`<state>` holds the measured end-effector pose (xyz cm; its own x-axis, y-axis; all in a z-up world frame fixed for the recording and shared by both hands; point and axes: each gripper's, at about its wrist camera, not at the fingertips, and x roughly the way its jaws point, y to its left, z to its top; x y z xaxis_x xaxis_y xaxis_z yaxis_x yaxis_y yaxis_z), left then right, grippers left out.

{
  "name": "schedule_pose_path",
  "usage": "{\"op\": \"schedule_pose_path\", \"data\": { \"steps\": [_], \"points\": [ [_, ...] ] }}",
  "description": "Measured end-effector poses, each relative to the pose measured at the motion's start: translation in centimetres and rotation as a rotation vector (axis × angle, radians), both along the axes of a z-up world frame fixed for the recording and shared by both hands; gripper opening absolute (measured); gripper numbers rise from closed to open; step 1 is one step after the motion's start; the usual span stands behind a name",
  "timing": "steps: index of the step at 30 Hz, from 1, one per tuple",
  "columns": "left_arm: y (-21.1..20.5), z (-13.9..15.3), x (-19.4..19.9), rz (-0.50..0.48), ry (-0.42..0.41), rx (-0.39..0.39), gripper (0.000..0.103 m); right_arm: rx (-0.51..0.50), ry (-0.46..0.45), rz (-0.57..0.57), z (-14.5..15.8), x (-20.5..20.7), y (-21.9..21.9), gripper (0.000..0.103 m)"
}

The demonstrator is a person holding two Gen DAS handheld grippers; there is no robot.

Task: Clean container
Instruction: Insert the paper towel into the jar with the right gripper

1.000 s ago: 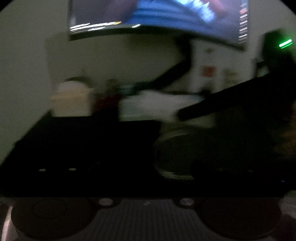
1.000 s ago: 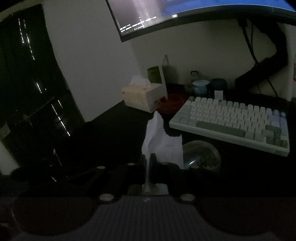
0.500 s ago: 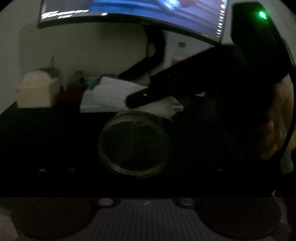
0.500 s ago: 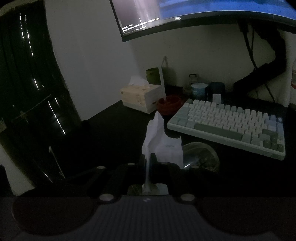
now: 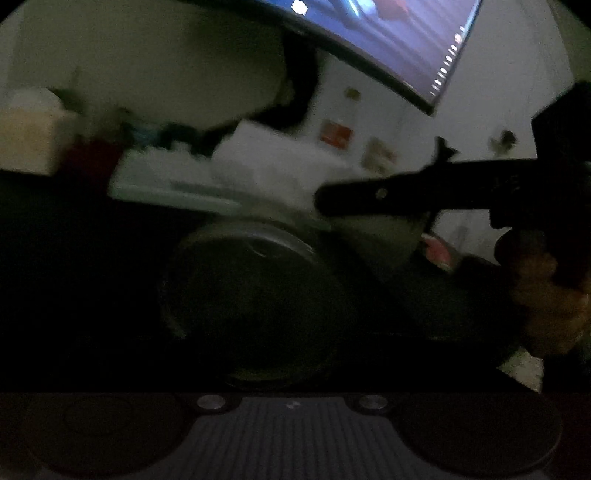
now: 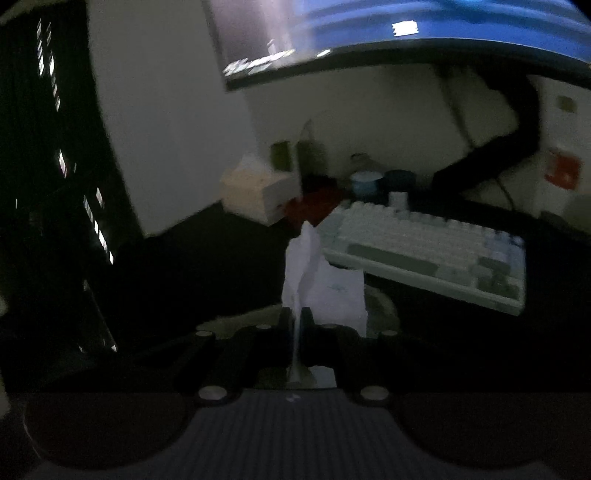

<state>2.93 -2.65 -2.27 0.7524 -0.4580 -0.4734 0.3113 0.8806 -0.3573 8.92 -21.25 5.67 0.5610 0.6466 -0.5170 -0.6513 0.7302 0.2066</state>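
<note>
The room is dark. In the left wrist view a round clear container [image 5: 255, 295] fills the centre, close to the camera, its mouth facing me. My left gripper's fingers are lost in the dark around it. My right gripper [image 6: 295, 321] is shut on a white tissue [image 6: 317, 273] that stands up from its fingertips. The right gripper also shows in the left wrist view [image 5: 332, 199] as a dark bar from the right, just above the container, with the tissue [image 5: 273, 173] behind its tip.
A white keyboard [image 6: 424, 254] lies on the black desk under a wide monitor [image 6: 406, 33]. A tissue box [image 6: 255, 192], a red bowl [image 6: 314, 206] and small jars [image 6: 365, 184] stand at the back. A dark PC case [image 6: 51, 184] is at the left.
The container has come closer and larger in the left wrist view. The right gripper with the tissue has shifted right and now lies more level above it. Both views are tilted and blurred.
</note>
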Motion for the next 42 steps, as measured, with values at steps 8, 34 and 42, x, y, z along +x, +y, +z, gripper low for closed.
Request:
{"op": "schedule_pose_path", "data": {
  "steps": [8,34,42],
  "points": [
    [-2.9,0.4,1.1,-0.058,-0.139,0.154,0.014,0.101,-0.047,-0.149,-1.1,-2.9,-6.0,0.005],
    [1.2,-2.9,-3.7,-0.34,-0.303,-0.01,0.102,0.191,-0.057,-0.248,-1.7,-7.7,-0.4,0.007],
    [-0.2,-3.3,-3.5,-0.313,-0.282,0.045,0.103,0.226,-0.071,-0.221,-3.1,-8.3,-1.7,0.006]
  ]
}}
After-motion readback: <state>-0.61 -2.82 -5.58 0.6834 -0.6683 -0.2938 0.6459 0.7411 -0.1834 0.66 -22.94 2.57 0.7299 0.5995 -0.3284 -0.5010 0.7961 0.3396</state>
